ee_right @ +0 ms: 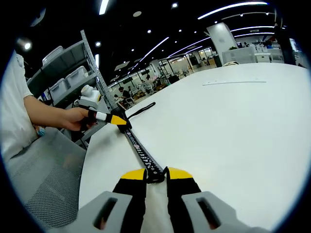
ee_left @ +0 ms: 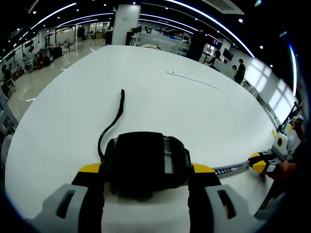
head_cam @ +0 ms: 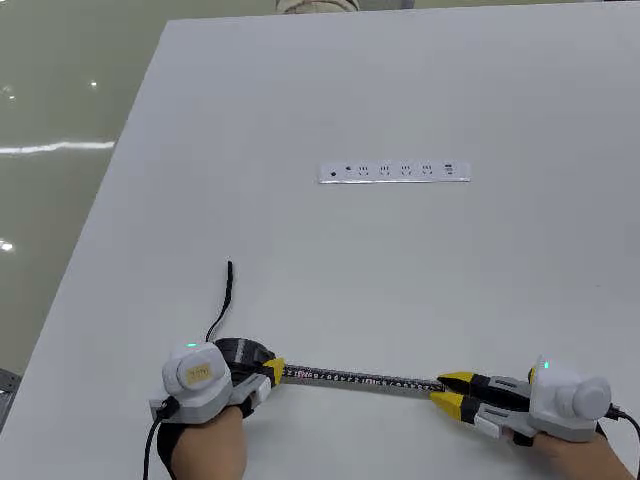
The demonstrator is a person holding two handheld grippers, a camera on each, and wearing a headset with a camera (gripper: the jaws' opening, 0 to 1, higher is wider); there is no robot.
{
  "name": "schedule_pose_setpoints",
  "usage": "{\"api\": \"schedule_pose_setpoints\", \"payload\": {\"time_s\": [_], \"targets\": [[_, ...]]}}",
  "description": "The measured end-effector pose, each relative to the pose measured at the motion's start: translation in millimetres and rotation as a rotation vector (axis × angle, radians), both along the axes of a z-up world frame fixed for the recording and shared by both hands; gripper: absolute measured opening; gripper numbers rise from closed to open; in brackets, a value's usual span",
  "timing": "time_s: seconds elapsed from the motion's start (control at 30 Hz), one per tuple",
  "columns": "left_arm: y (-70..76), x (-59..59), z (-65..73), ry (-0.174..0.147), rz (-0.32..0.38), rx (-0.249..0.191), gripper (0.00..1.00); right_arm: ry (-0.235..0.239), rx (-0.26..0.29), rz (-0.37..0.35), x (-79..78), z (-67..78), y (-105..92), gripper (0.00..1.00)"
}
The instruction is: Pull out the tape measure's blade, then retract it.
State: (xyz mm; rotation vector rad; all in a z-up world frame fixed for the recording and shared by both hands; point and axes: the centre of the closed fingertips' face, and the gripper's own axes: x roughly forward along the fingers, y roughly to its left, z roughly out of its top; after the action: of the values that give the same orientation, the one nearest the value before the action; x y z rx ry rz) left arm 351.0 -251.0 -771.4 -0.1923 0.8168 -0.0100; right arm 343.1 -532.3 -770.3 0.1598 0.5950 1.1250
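Observation:
A black tape measure case [head_cam: 245, 355] [ee_left: 146, 160] rests on the white table [head_cam: 400, 260] near its front edge, and my left gripper [head_cam: 268, 372] [ee_left: 146, 170] is shut on it. Its blade [head_cam: 360, 379] [ee_right: 141, 150] [ee_left: 231, 169] is drawn out to the right, lying low over the table. My right gripper [head_cam: 450, 390] [ee_right: 155, 175] is shut on the blade's end. The case's black wrist strap [head_cam: 224, 300] [ee_left: 112, 124] trails away across the table.
A white power strip [head_cam: 394, 172] [ee_left: 189, 77] [ee_right: 233, 82] lies flat further back, in the middle of the table. The table's left edge [head_cam: 90, 230] drops to a glossy floor. Shelving and people stand in the room behind.

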Motion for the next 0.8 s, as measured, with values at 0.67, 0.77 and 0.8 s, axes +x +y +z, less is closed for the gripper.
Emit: {"api": "schedule_pose_setpoints", "payload": {"time_s": [0.67,0.77,0.8], "targets": [[-0.1,-0.1,-0.6,-0.003,-0.005,0.004,0.68,-0.077,-0.014,0.082,-5.1,-4.6,2.2,0.13],[0.0,-0.1,-0.8,-0.003,-0.005,0.004,0.68,-0.121,-0.028,0.092,-6.6,-3.9,3.2,0.13],[0.0,-0.1,-1.0,-0.004,-0.004,0.004,0.68,-0.139,-0.033,0.094,-6.7,-3.7,3.4,0.13]]}}
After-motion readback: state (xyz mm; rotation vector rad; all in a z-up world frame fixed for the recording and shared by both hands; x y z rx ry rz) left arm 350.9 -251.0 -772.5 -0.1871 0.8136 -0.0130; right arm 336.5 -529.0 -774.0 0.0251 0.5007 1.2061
